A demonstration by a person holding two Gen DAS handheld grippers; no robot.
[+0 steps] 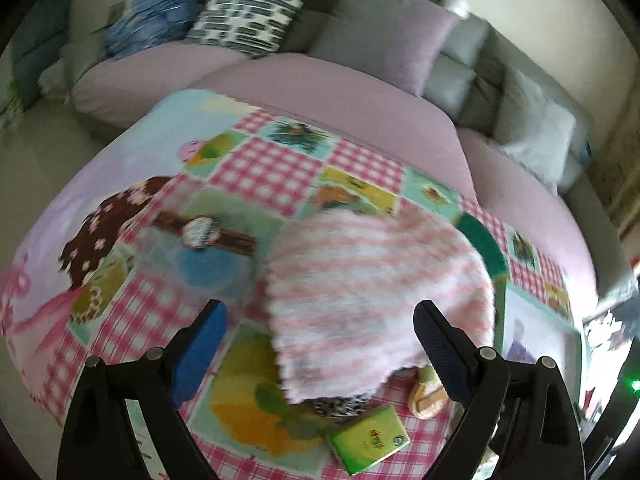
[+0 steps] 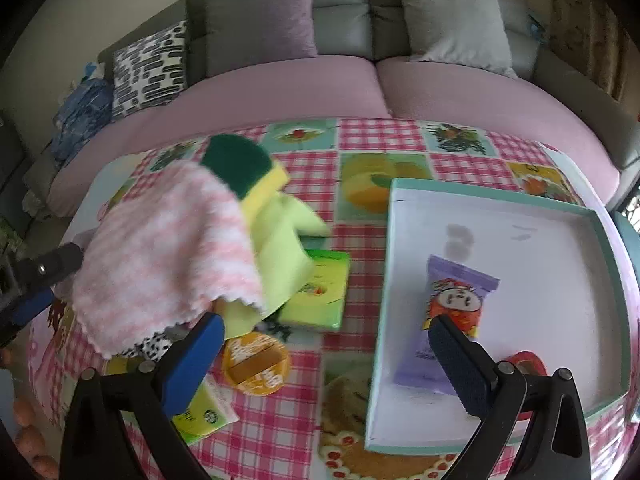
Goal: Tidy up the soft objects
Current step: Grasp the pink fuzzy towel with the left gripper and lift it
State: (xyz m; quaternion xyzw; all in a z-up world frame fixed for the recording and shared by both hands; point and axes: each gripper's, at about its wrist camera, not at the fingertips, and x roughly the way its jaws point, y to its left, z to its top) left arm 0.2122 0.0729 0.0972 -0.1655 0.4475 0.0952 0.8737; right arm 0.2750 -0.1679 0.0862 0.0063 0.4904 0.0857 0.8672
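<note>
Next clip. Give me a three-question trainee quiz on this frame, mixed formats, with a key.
1. True or false: the purple snack packet lies inside the white tray.
2. Multiple choice: what covers most of the yellow sponge pile? A) pink-and-white striped cloth B) a grey pillow C) a newspaper
3. Fill in: the left gripper and right gripper both have their jaws ____.

Key: 1. True. 2. A. 3. Open; neither holds anything.
</note>
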